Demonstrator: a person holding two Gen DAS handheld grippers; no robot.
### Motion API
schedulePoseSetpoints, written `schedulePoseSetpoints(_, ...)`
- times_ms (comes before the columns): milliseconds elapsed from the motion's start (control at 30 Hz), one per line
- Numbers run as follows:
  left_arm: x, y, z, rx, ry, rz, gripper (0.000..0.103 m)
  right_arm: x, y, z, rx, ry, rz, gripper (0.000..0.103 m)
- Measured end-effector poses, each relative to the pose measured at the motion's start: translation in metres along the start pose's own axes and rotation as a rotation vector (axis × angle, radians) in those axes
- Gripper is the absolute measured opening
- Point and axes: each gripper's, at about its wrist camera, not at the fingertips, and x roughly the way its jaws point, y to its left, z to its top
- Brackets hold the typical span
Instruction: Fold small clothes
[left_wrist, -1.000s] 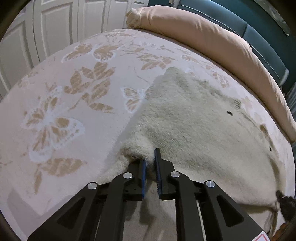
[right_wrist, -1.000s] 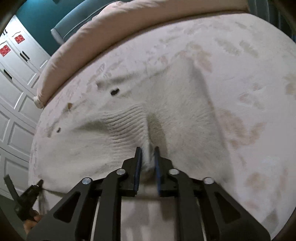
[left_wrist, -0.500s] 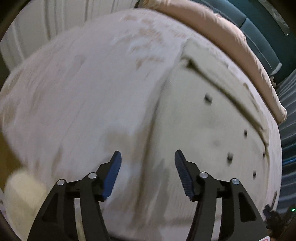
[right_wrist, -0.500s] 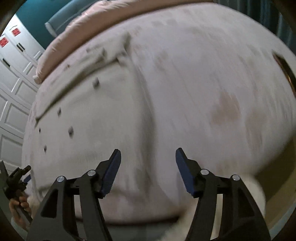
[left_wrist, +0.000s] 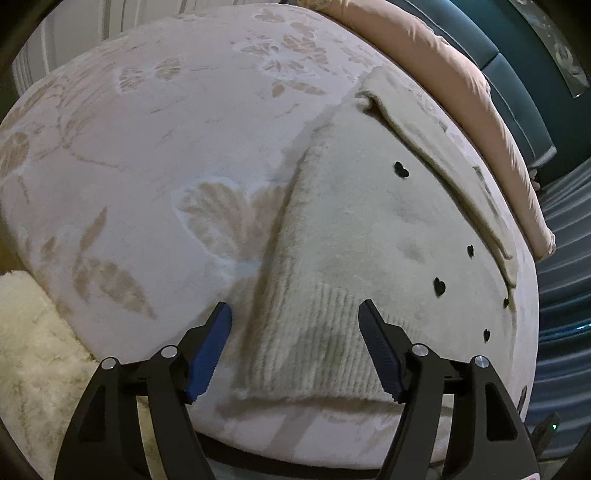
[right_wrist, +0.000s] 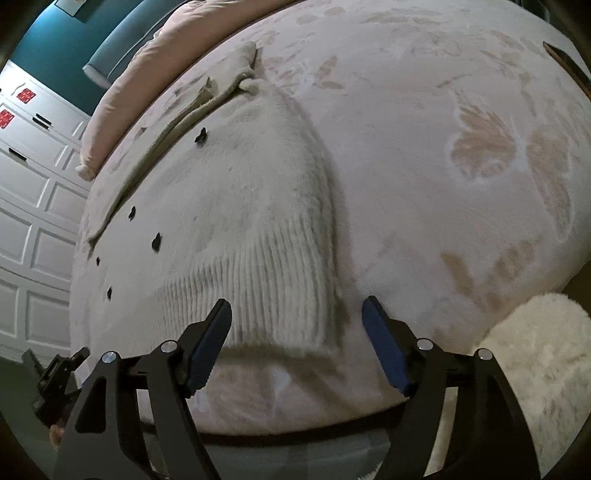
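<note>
Both hand-held grippers spread, empty: left, right; sweater flat on bedspread, pillow behind

Cream fuzzy sweater is laid flat on the butterfly-print bed cover, dotted with little black hearts. Left tongs are spread wide over the ribbed hem, nothing gripped. Pink pillow is seen behind.
</note>
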Motion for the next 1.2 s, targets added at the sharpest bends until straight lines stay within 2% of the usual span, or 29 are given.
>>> schedulePoseSetpoints(33,0.000,-0.002,0.001,0.009,0.003,-0.012,0.067,0.000,0.002,0.000,0.000,-0.003,0.001,0.072)
schedulePoseSetpoints(67,0.000,-0.004,0.001,0.017,0.008,-0.020,0.061,0.001,0.004,0.001,0.004,-0.001,0.011,0.072)
schedulePoseSetpoints(100,0.001,-0.006,0.002,0.026,0.017,-0.042,0.046,0.001,0.004,0.001,0.004,0.001,0.018,0.071)
schedulePoseSetpoints(133,0.003,-0.009,0.002,0.035,0.033,-0.045,0.040,0.002,0.007,0.002,-0.001,0.006,0.025,0.065)
schedulePoseSetpoints(200,0.006,-0.011,0.002,0.044,0.059,-0.041,0.011,0.005,0.012,0.002,-0.022,0.018,0.015,0.052)
schedulePoseSetpoints(233,0.007,-0.013,0.003,0.046,0.068,-0.046,0.007,0.005,0.014,0.001,-0.030,0.020,0.012,0.037)
schedulePoseSetpoints(267,0.006,-0.013,0.002,0.048,0.067,-0.047,0.007,0.005,0.017,0.001,-0.043,0.031,0.019,0.012)
schedulePoseSetpoints(300,0.001,-0.014,0.002,0.052,0.054,-0.052,0.006,0.003,0.019,0.001,-0.046,0.032,0.026,0.009)
schedulePoseSetpoints(400,-0.020,-0.020,0.003,0.095,0.012,-0.056,0.005,-0.016,0.026,0.000,-0.077,-0.018,0.035,0.007)
schedulePoseSetpoints(533,-0.052,-0.021,-0.005,0.157,0.017,-0.075,0.005,-0.046,0.033,-0.009,-0.151,-0.036,0.019,0.005)
schedulePoseSetpoints(633,-0.072,-0.016,-0.022,0.217,0.042,-0.059,0.005,-0.061,0.030,-0.034,-0.238,0.028,-0.037,0.005)
schedulePoseSetpoints(767,-0.093,0.004,-0.069,0.275,0.154,-0.001,0.005,-0.078,0.018,-0.075,-0.323,0.166,-0.100,0.005)
schedulePoseSetpoints(867,-0.112,0.025,-0.114,0.283,0.258,0.026,0.005,-0.101,0.009,-0.118,-0.364,0.302,-0.129,0.005)
schedulePoseSetpoints(1000,-0.134,0.043,-0.147,0.238,0.346,0.045,0.005,-0.129,0.005,-0.150,-0.361,0.391,-0.121,0.005)
schedulePoseSetpoints(1067,-0.142,0.040,-0.143,0.224,0.339,0.039,0.004,-0.137,0.007,-0.149,-0.352,0.397,-0.113,0.005)
schedulePoseSetpoints(1100,-0.146,0.036,-0.132,0.216,0.310,0.023,0.004,-0.139,0.010,-0.141,-0.352,0.383,-0.104,0.005)
schedulePoseSetpoints(1133,-0.149,0.028,-0.117,0.214,0.266,-0.001,0.004,-0.141,0.014,-0.130,-0.353,0.350,-0.092,0.005)
schedulePoseSetpoints(1167,-0.153,0.013,-0.089,0.226,0.188,-0.041,0.004,-0.141,0.021,-0.107,-0.358,0.282,-0.071,0.006)
schedulePoseSetpoints(1200,-0.154,0.003,-0.072,0.237,0.145,-0.071,0.004,-0.142,0.030,-0.080,-0.355,0.202,-0.047,0.006)
